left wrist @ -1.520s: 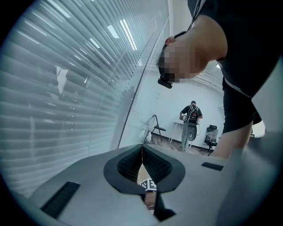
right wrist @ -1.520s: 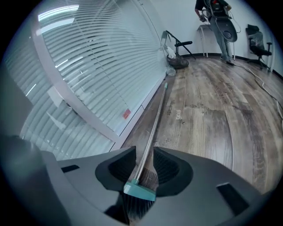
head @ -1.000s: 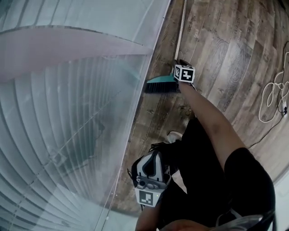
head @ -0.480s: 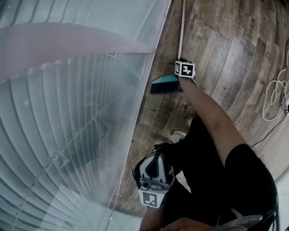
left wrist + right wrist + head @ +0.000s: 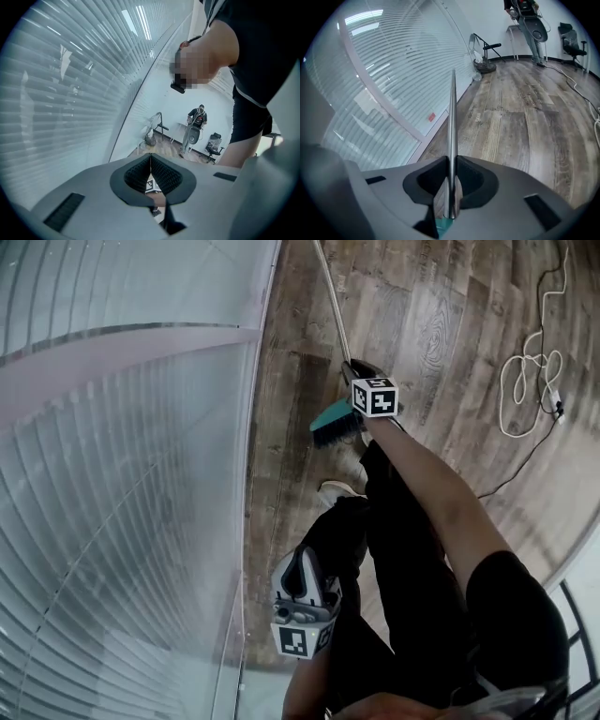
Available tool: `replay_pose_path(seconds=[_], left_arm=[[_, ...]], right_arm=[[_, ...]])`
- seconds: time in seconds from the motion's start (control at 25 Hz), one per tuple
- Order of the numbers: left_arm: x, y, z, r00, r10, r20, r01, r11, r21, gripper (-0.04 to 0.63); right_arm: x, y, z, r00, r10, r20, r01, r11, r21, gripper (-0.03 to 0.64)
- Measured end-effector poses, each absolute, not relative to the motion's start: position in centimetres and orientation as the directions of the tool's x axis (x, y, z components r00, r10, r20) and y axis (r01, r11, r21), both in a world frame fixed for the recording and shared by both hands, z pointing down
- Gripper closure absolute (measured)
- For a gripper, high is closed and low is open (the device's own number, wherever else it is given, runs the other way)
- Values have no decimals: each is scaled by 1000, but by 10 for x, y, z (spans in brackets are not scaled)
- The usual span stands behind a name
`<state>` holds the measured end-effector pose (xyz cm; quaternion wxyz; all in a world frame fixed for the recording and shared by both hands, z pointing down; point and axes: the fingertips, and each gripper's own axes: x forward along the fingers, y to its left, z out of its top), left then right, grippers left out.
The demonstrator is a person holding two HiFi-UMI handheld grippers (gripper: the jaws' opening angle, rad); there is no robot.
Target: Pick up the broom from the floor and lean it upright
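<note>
glass wall (image 5: 122,474): reference, far left.
left claw (image 5: 150,164): fully closed, empty, idle near the glass wall.
broom (image 5: 334,422): teal head just out from the glass wall, handle (image 5: 452,117) running along it; head now tilted, lay flat a second ago.
right claw (image 5: 451,178): jaws have just been closing, now pinching the handle beside the head.
task: grip made, lift looks started; upright lean still to do.

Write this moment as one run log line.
right gripper: jaws just closing, gripping silver metal handle of teal-headed broom | left gripper: shut, empty | broom: slanted over wooden floor, not yet leaned
</note>
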<state>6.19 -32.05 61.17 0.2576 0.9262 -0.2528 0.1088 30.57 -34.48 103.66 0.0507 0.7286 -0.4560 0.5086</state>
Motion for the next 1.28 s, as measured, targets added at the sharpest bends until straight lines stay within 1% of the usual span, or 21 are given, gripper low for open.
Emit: replay_pose_path(seconds=[0.16,0.32,0.4,0.48,0.56,0.68,0.76,0.88,0.96,1.08,1.12,1.28], left_arm=[[82,-319,579,864,-396,309,-501,-729,466,575],[109,-330,543,930,-297,215,-366,-766,529,575],[119,-332,523,941,-280,190,-339,-770,541,574],[127,-329,511,941,-275,198,-339,-758,557,562],[140,-328,505,952,-238,194,-307,-735,605,493],[159,-335,483,972,-199,124,-230,-702,674,392],[170,-341,466,974,-194,119,-225,-744,629,390],[187,-353,459,964,-222,146,-266,-787,556,390],[200,-354,466,966,-206,157,-259,-790,556,386],[222,-347,467,978,-133,162,-206,-759,618,380],[228,-346,463,979,-125,164,-201,-755,624,380],[248,-344,443,976,-154,156,-217,-778,590,374]], right_arm=[[305,-316,972,80,-652,754,-712,-567,-415,538],[306,-302,900,123,-692,712,-695,-572,-435,538],[299,-300,861,116,-715,690,-717,-541,-440,538],[290,-297,822,94,-740,666,-753,-490,-439,538],[282,-297,784,83,-769,634,-786,-441,-433,538],[266,-296,729,51,-813,580,-827,-360,-433,538],[255,-292,694,14,-837,547,-847,-301,-437,538],[242,-276,656,-34,-858,512,-866,-231,-443,538],[235,-259,642,-61,-865,498,-875,-193,-444,538],[222,-231,621,-102,-874,476,-886,-138,-443,538],[218,-223,612,-119,-878,464,-890,-112,-441,538],[212,-196,588,-189,-882,432,-912,-6,-411,538]])
